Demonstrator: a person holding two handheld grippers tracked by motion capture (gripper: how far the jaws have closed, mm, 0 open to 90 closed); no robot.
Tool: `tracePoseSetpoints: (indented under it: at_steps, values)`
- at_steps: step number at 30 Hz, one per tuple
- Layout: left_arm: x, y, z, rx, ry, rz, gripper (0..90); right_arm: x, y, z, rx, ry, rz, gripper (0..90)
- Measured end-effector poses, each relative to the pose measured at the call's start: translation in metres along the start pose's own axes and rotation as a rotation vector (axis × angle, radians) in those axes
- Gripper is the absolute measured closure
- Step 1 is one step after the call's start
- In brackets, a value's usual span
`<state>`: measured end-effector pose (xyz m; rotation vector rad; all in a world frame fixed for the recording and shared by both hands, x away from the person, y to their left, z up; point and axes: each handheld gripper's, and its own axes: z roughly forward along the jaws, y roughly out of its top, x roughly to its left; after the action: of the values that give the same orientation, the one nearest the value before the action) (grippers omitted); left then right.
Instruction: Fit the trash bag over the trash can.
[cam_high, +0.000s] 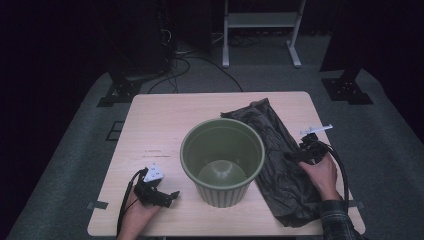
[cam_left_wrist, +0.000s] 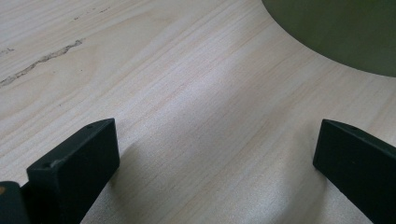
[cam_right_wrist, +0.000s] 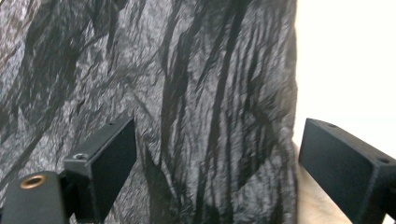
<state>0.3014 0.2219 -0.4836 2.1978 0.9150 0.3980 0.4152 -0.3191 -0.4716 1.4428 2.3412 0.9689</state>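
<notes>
The right gripper (cam_right_wrist: 215, 154) has its jaws spread wide, poised just over the black bin bag (cam_right_wrist: 187, 84). Nothing is pinched yet; the crumpled film simply lies between and below the two black pads. The right-hand jaw stands out past the bag's edge, over bare wood.

That bag looks thin, limp and very light, creased all over. I'd judge it will bunch and slide rather than lift as a sheet, and the plastic may slip from the pads unless a good fold of it is gathered. The edge nearest the jaws, where the film doubles up in ridges, seems the sensible place to take hold.

From above, the bag (cam_high: 280, 160) lies flat on the right of the worktop (cam_high: 165, 120), running from the far side to the near edge, its left margin just beside the green ribbed bin (cam_high: 222, 167), which stands upright and empty in the middle.

The left gripper (cam_left_wrist: 217, 149) rests low over bare worktop near the bin's foot, jaws wide apart and holding nothing.

I can read no brand, label or writing on the bag or bin.
</notes>
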Motion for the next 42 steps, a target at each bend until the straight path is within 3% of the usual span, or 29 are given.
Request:
tracePoseSetpoints:
  at_steps: [9, 27, 42]
  values:
    - [0.000, 0.000, 0.000, 0.001, 0.000, 0.000, 0.0, 0.014, -0.004, 0.002, -0.020, 0.042, -0.034, 10.0]
    - [0.000, 0.000, 0.000, 0.000, 0.000, 0.001, 0.0, 0.057, -0.005, 0.009, -0.019, 0.144, -0.112, 9.9]
    - [0.000, 0.000, 0.000, 0.000, 0.000, 0.001, 0.0, 0.104, -0.007, 0.023, -0.037, 0.192, -0.223, 10.2]
